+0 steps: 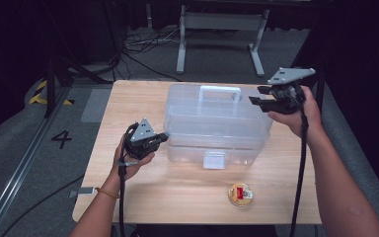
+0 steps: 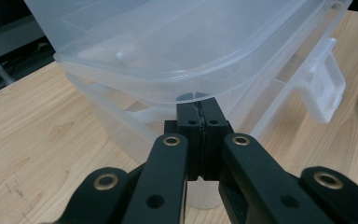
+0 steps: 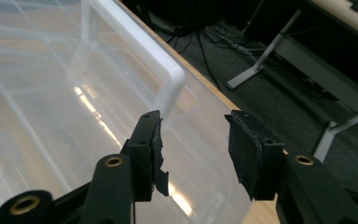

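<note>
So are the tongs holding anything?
The left tongs are shut at the clear plastic box's lid edge; whether they pinch it is unclear. The right tongs hold nothing.

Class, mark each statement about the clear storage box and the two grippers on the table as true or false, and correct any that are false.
1. The left gripper is shut, its tips at the rim of the clear box. True.
2. The right gripper grips the box's white handle. False: its jaws stand apart with nothing between them.
3. The box's front latch faces the person. True.
4. The small round tin sits on the box lid. False: it lies on the table in front of the box.
</note>
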`<state>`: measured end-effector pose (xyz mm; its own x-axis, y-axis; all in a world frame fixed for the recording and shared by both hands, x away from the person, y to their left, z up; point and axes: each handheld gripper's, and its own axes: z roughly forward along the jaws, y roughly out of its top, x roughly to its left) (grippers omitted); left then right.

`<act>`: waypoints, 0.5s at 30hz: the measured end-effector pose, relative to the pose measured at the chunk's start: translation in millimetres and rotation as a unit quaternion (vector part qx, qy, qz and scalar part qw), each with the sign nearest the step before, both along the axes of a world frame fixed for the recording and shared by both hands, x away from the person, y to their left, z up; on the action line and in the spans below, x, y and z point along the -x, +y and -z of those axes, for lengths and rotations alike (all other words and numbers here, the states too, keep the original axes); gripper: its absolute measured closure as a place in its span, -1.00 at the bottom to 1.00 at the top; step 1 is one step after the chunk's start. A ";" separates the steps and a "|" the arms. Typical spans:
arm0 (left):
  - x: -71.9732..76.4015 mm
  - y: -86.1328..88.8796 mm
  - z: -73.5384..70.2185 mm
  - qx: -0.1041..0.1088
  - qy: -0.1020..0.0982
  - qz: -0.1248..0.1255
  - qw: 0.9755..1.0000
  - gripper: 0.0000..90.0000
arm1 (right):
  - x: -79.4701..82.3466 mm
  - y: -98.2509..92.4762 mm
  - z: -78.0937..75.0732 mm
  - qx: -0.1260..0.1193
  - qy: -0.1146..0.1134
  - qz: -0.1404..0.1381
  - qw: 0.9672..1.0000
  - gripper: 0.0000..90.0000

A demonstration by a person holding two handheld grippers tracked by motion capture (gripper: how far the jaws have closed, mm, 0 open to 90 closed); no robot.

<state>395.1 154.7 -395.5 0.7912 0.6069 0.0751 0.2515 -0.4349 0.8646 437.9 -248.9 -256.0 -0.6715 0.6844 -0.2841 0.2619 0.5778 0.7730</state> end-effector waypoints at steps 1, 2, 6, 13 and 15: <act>-0.4 -0.2 -0.7 -0.006 -0.001 0.000 1.000 1.00 | 11.9 -13.7 4.5 -0.008 -0.022 0.006 1.000 0.08; -0.4 -0.2 -0.7 -0.006 -0.001 0.000 1.000 1.00 | 15.6 -18.8 6.2 -0.016 -0.025 0.009 1.000 0.04; -1.0 -1.1 -4.5 -0.010 0.004 0.004 1.000 1.00 | 40.5 -43.9 17.3 -0.051 -0.056 0.015 0.997 -0.06; -1.3 -2.0 -6.4 -0.014 0.003 0.003 1.000 1.00 | 70.9 -69.7 33.5 -0.073 -0.072 0.010 0.995 -0.17; -1.6 -2.1 -7.3 -0.015 0.005 0.004 1.000 1.00 | 79.5 -77.6 45.5 -0.083 -0.071 0.007 0.994 -0.17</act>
